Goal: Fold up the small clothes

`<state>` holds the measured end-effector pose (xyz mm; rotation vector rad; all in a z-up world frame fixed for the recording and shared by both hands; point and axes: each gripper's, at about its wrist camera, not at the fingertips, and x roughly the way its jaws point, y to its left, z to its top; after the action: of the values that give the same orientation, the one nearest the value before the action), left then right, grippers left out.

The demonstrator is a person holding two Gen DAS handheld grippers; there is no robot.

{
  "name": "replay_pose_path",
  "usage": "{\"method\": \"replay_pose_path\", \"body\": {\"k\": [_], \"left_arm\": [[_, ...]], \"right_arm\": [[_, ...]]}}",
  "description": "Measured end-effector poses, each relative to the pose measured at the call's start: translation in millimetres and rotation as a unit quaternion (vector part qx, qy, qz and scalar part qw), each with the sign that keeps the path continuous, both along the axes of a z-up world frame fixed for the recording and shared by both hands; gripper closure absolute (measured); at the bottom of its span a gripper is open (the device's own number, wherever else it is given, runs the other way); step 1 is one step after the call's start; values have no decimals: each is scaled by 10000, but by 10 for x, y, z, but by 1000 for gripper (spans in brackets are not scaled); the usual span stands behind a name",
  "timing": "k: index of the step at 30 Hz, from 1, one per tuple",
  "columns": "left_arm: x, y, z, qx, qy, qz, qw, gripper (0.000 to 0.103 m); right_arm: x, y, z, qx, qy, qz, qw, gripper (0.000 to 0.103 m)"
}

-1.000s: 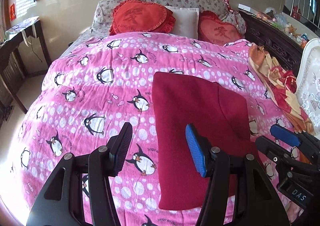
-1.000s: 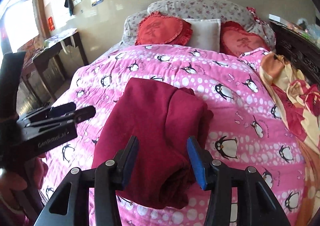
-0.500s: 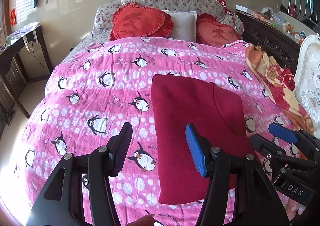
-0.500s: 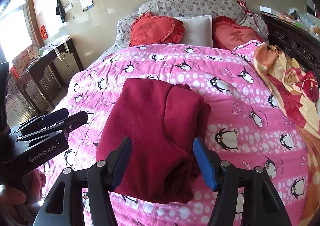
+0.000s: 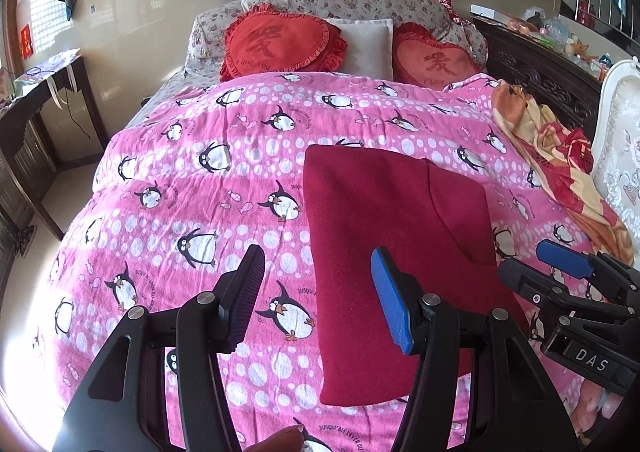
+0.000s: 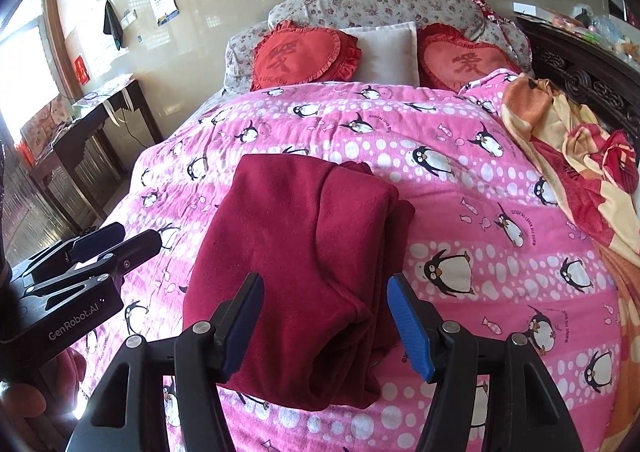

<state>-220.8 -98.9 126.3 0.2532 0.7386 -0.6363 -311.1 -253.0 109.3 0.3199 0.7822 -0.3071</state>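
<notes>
Right wrist view: the dark red garment [image 6: 304, 272] lies folded into a compact stack near the foot edge of the bed [image 6: 480, 260]. Right gripper [image 6: 325, 326] jaws have just been opening, nothing gripped; left gripper [image 5: 318, 296] jaws stand apart, empty. This fold appears complete; no further clothes are visible.

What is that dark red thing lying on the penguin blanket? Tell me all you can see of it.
The dark red garment looks like soft, fleecy fabric, plain with no print. It lies folded into a rough rectangle on the pink penguin blanket, flat, with layered edges showing along its right side and a rolled opening at the near end. Nothing grips it: the right gripper hangs open just above its near end, and the left gripper is open beside its left edge.
</notes>
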Motion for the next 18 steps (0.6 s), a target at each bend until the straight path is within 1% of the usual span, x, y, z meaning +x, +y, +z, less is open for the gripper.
{"method": "replay_pose_path", "body": {"k": [5,9,14,18], "left_arm": [[4,8,-20,17,-5,21,10000,47],[50,50,-50,-46,69,77,9999,47],[76,56,-79,-10,103,98,9999,47],[77,50,-90,-99,104,104,9998,47]], "right_arm": [[46,-23,-28,113,28,-7,9999,41],[75,-3,-24,80,33,11,10000,41],[112,15,-36,54,58,-6,10000,41],[128,34,-63,52,123,3,9999,41]]}}
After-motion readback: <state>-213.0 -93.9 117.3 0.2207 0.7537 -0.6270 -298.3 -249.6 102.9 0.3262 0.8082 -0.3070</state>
